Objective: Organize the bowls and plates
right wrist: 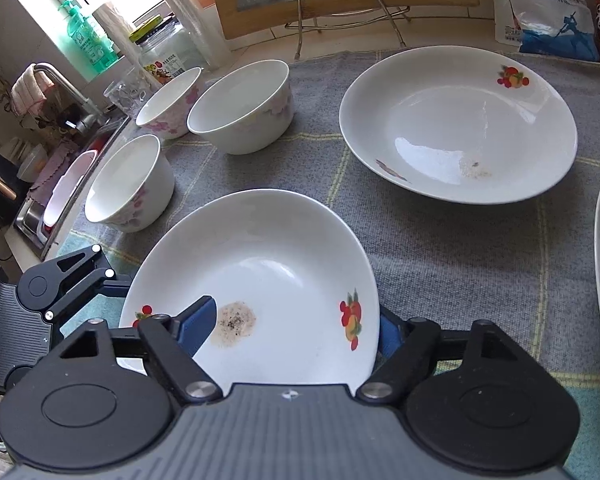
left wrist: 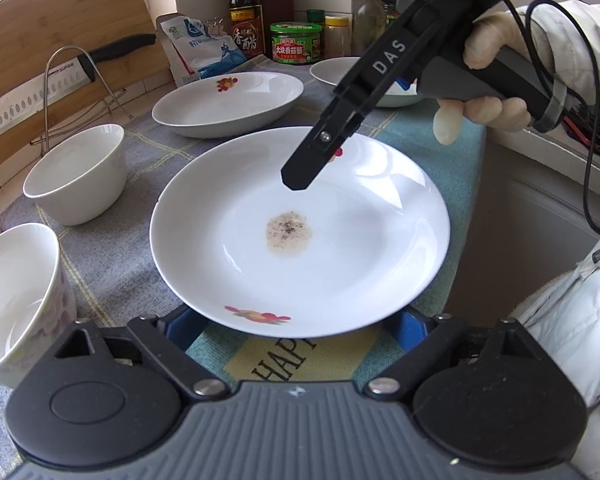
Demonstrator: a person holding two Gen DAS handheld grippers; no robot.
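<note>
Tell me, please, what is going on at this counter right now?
A person holds a gripper in each hand, both at the nearest plate, the one with a brown stain. The right gripper has its jaws astride the rim, one finger over it and one behind; whether they press is unclear. The left gripper stands open at the opposite edge. Another plate and three bowls wait on the cloth.
</note>
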